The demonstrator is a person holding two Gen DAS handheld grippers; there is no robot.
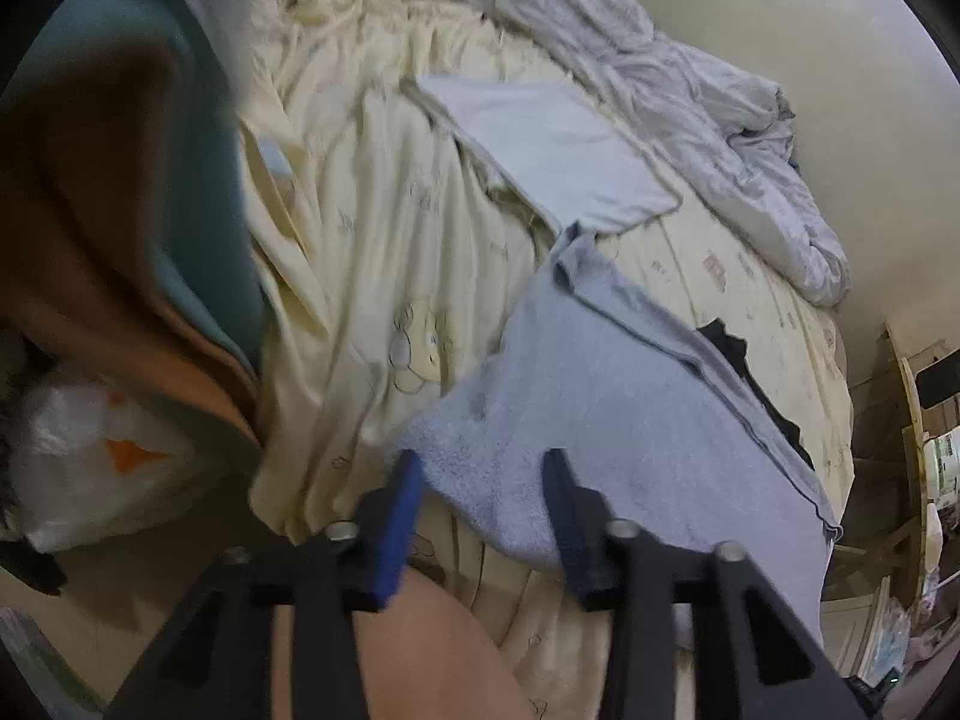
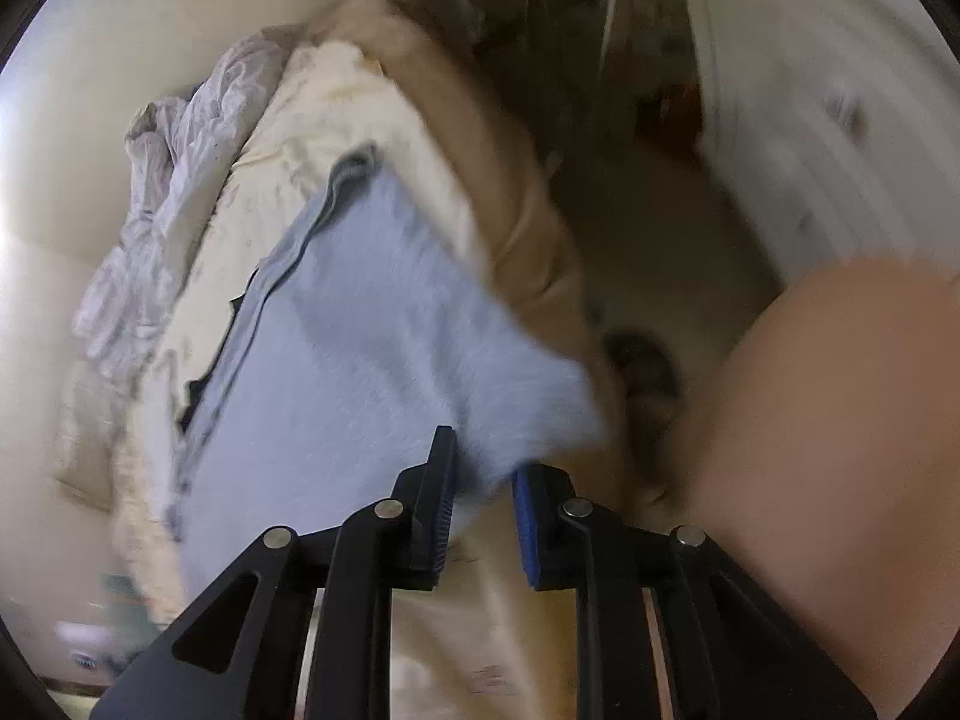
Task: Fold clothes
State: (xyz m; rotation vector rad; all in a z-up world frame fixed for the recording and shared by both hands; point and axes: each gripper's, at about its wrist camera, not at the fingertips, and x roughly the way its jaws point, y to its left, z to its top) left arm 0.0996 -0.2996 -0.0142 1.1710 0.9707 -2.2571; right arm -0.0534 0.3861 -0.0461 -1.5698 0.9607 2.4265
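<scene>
Item: left tongs [image 1: 483,468], black frame with blue pads, angled steeply down over the near edge of the bed [image 1: 360,228]. Jaws stood open and apart, gripping nothing; the near hem of the pale blue fleecy garment [image 1: 600,396] lay between and just beyond the tips, no pad pressing on it.

Item: right tongs [image 2: 480,468], same build, likewise pitched down. Jaws stood slightly parted; a corner of the garment [image 2: 372,360] hung into the gap, though whether the pads touched it could not be told through the blur.

Item: garment, spread flat on the cream cartoon-print bedsheet at the bed's near side, a dark cloth [image 1: 750,372] showing from under its far edge.

Item: folded pale cloth [image 1: 558,150], further up the bed. Crumpled grey quilt [image 1: 720,120] along the wall side.

Writing: none legible.
</scene>
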